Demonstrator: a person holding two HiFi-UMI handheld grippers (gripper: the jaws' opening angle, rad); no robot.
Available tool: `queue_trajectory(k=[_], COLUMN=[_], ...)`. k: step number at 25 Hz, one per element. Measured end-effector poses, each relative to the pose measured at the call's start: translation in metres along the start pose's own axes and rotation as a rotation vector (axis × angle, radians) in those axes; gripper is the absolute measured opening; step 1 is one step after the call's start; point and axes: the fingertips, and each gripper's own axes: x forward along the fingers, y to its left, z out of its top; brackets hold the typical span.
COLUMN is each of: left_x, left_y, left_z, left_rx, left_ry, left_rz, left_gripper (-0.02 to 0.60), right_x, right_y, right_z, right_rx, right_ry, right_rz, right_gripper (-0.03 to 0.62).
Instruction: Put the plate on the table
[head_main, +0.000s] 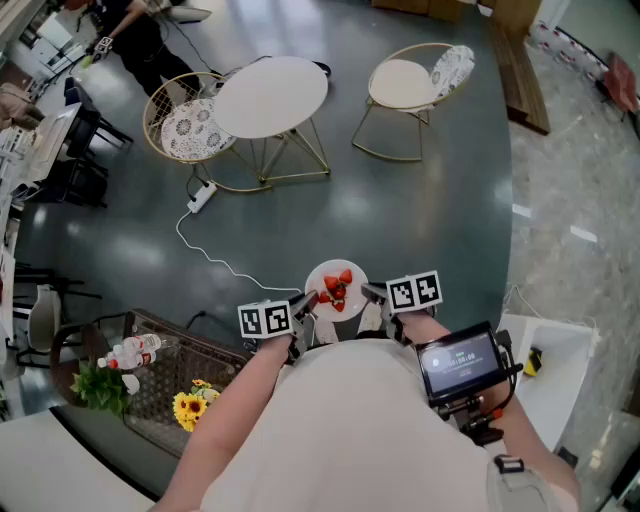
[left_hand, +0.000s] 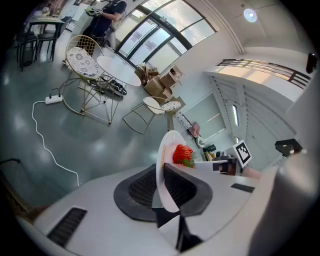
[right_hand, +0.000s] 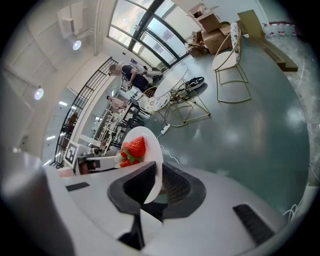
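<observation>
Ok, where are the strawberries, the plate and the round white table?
strawberries (head_main: 337, 288), head view, on the red middle of the pile.
plate (head_main: 336, 264), head view, on its bare far rim.
round white table (head_main: 270, 95), head view, on the middle of its top.

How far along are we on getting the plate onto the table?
Done: the white plate of strawberries is gripped at opposite rims, with the left tool and right tool both shut on it. In hand: it is held in the air over the grey floor. Left: reaching the round white table ahead and setting the plate down.
</observation>
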Motion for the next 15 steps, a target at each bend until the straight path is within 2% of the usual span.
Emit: queue_trajectory(k=[3,5,10,15], left_x=[-0.003,-0.003,0.001,0.001], left_y=[0.009,0.012,0.017,0.012], left_z=[0.038,0.046,0.047,0.045], left_rx=[-0.011,-0.019,-0.001,-0.006], left_ry=[-0.065,-0.083,-0.076,-0.027], left_rz=[0.022,0.021,0.006,-0.012], left_gripper=[0.023,0.025,0.025,0.025], right_x=[0.018,0.022,0.026,0.019], right_y=[0.013,0.016,0.013,0.016], right_z=[0.043,0.053,0.052,0.053], right_rx=[-0.076,-0.093,-0.079,-0.062], right_ry=[-0.012,-0.020,-0.038,-0.037], right_rz=[0.030,0.041,0.033,0.030], right_gripper=[0.032,0.032,0.032,0.032])
